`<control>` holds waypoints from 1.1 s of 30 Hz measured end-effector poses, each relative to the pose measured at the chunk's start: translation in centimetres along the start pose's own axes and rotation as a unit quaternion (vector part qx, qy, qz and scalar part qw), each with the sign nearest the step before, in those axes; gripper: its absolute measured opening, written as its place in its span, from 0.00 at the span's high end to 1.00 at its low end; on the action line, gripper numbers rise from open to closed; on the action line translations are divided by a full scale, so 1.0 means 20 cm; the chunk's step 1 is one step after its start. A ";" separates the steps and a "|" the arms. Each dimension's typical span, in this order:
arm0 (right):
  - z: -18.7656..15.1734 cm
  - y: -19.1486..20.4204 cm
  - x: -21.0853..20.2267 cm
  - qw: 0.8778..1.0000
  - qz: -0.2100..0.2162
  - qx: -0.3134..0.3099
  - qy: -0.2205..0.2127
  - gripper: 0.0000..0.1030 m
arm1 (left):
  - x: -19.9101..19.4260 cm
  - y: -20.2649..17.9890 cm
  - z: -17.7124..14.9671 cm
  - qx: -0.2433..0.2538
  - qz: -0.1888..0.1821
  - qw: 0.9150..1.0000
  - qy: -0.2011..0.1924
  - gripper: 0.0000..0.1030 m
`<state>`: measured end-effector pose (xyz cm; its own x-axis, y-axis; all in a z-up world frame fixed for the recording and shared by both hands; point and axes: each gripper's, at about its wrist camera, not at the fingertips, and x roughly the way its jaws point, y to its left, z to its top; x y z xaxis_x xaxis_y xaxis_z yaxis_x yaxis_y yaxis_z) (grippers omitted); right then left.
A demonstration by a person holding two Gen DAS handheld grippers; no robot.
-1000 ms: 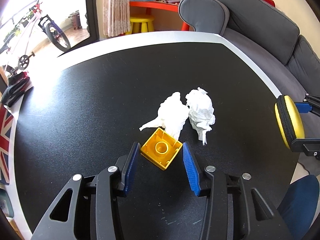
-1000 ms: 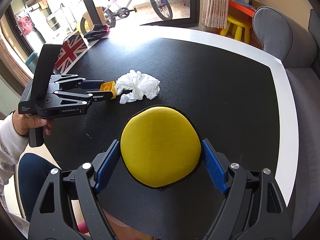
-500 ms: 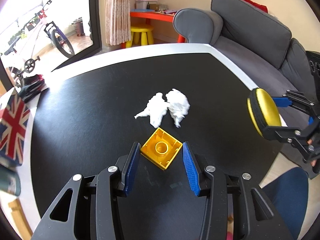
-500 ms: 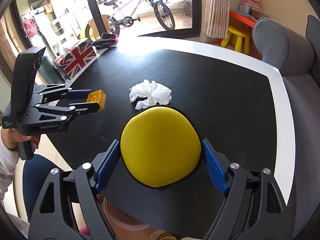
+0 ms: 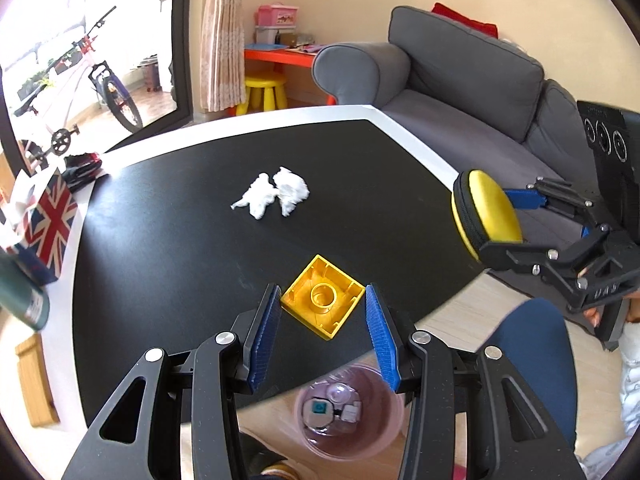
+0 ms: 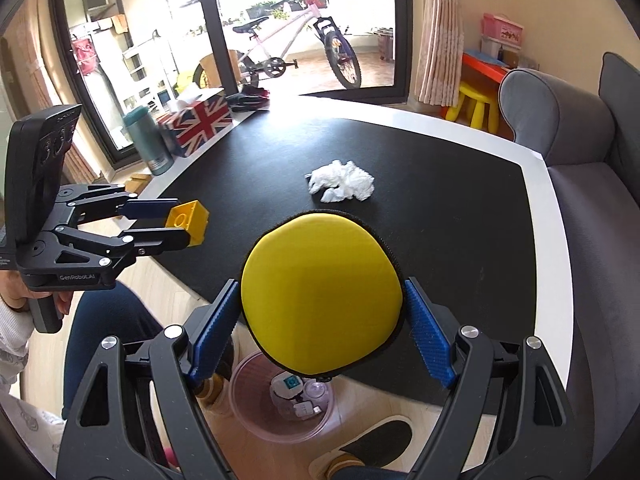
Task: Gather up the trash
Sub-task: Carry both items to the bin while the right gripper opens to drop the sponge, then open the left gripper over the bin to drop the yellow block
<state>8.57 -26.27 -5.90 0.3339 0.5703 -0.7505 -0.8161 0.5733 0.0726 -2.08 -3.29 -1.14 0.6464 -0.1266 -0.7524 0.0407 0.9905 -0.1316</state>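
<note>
Yellow block: a hollow square yellow plastic building block [image 5: 323,307], open side toward the left wrist camera, is clamped corner to corner between the blue ribbed pads of the left gripper [image 5: 323,322]; it hangs in the air at the table's near edge.
Yellow case: a round, flat yellow zip case with a black seam [image 6: 322,292] is pinched across its width by the right gripper [image 6: 320,334], jaws set wide but pressing on both sides.
Bin: a translucent pink plastic tub [image 6: 244,416] stands on the wooden floor below the table edge, with a few small bits already inside; it lies under and just ahead of both grippers.
Tissue: two crumpled white paper wads [image 5: 272,196], touching each other, lie mid-table on the black round table with a white rim [image 5: 404,136], well apart from both grippers.
Step in hand: judged as carrying both held items to the tub.
Next move: bring each item squarely over the tub's mouth, then let the jaws part; the wide case needs centring so it does not catch the rim.
Left to do: the tissue is not yet collected.
</note>
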 end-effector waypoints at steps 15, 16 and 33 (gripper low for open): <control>-0.45 0.21 -0.03 0.998 0.037 0.008 0.043 0.22 | -0.05 -0.11 -0.39 -0.035 -0.026 0.999 0.032 0.58; -0.47 0.22 -0.02 0.998 0.037 0.009 0.049 0.22 | -0.05 -0.11 -0.41 -0.036 -0.027 0.998 0.035 0.58; -0.53 0.23 0.07 0.996 0.049 0.017 0.069 0.11 | -0.04 -0.11 -0.48 -0.045 -0.035 0.997 0.047 0.58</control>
<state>0.32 -29.04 -13.60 0.1833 0.5388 -0.8223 -0.8242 0.5401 0.1701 -9.97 -5.87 -6.53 0.5706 -0.2030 -0.7958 0.0115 0.9709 -0.2394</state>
